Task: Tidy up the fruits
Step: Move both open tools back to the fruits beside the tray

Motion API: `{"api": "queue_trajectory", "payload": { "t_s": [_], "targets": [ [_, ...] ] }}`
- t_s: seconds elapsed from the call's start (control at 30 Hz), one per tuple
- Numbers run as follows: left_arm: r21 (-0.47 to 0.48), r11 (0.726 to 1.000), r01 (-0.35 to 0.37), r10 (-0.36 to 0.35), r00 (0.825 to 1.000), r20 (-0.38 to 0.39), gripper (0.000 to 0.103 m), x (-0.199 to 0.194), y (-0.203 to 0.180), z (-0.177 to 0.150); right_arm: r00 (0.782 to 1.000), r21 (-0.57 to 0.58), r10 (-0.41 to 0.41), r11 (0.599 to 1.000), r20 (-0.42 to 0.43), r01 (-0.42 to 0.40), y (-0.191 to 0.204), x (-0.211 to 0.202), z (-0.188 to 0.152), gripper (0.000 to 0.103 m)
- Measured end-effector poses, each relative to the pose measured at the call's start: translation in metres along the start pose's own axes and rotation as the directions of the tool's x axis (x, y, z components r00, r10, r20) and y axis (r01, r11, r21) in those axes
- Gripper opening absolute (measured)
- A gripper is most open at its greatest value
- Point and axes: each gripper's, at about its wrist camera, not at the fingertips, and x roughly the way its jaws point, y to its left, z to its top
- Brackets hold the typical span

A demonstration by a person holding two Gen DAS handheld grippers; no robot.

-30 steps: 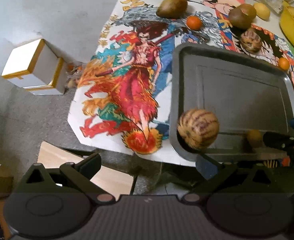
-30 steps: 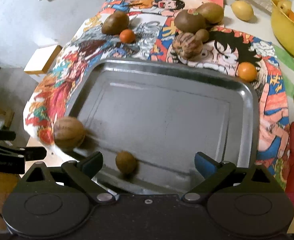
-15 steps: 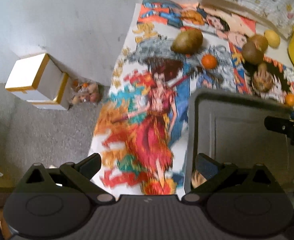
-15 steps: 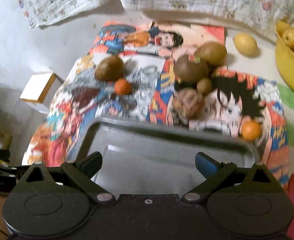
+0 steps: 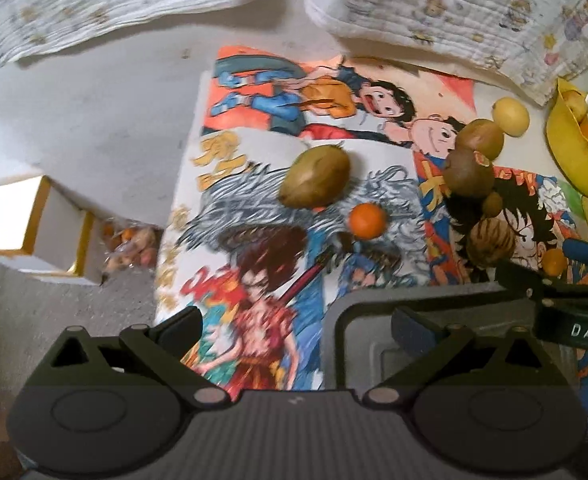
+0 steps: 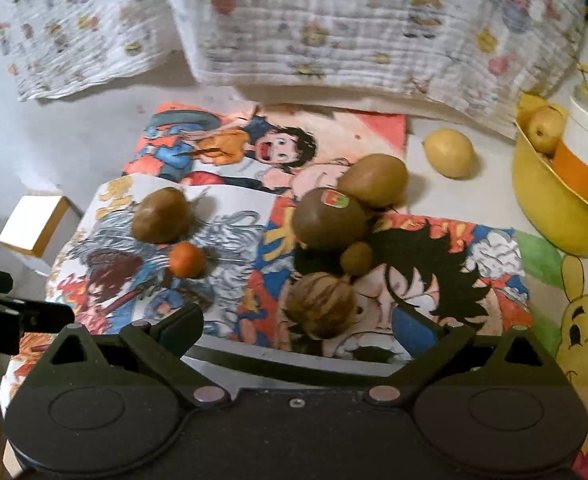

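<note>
Fruits lie on a cartoon-print cloth (image 6: pixel 234 240): a green-brown mango (image 6: pixel 161 215), a small orange (image 6: pixel 186 260), a brown fruit with a sticker (image 6: pixel 330 219), another green-brown fruit (image 6: pixel 374 179), a tiny brown fruit (image 6: pixel 357 258), a striped round fruit (image 6: pixel 320 306) and a yellow lemon (image 6: pixel 449 153). The grey metal tray (image 5: pixel 434 312) shows only by its far rim (image 6: pixel 294 364). My right gripper (image 6: pixel 298 328) is open and empty, just short of the striped fruit. My left gripper (image 5: pixel 296 324) is open and empty over the tray's left corner, with the mango (image 5: pixel 316 176) and the orange (image 5: pixel 367 221) ahead.
A yellow bowl (image 6: pixel 550 200) with fruit and a white-orange cup (image 6: pixel 586 152) stands at the right. Quilted printed cloths (image 6: pixel 334 24) hang at the back. A white and gold box (image 5: pixel 26 224) and a bag of small fruit (image 5: pixel 128 244) lie on the floor at the left.
Both grippers have pulled up and tilted forward from the tray, both still open. The two fruits in the tray are out of view now; the loose fruits fill both views.
</note>
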Motion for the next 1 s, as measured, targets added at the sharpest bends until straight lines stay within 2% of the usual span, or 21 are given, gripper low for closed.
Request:
{"api": "queue_trajectory", "payload": {
  "t_s": [0.23, 0.43, 0.7, 0.87, 1.0],
  "targets": [
    [0.038, 0.998, 0.046, -0.046, 0.999, 0.001, 0.102, 0.022, -0.015, 0.017, 0.999, 0.015, -0.029, 0.999, -0.031, 0.03, -0.011, 0.01, -0.002, 0.101],
    [0.029, 0.996, 0.082, -0.082, 0.997, -0.009, 0.102, 0.041, -0.021, 0.025, 0.995, 0.042, -0.064, 0.997, -0.075, 0.067, -0.02, 0.02, -0.01, 0.101],
    [0.073, 0.99, 0.117, -0.118, 0.993, 0.005, 0.102, 0.062, -0.034, 0.038, 0.996, 0.02, -0.081, 0.996, -0.024, 0.081, -0.014, 0.024, -0.014, 0.099],
    [0.141, 0.984, 0.112, -0.113, 0.994, 0.002, 0.1, 0.079, -0.042, 0.046, 0.994, -0.005, -0.094, 0.996, -0.051, 0.094, -0.007, 0.037, -0.015, 0.09],
    [0.172, 0.978, 0.117, -0.118, 0.993, -0.006, 0.095, 0.09, -0.046, 0.048, 0.995, -0.02, -0.088, 0.996, -0.049, 0.087, -0.001, 0.044, -0.014, 0.088]
  ]
}}
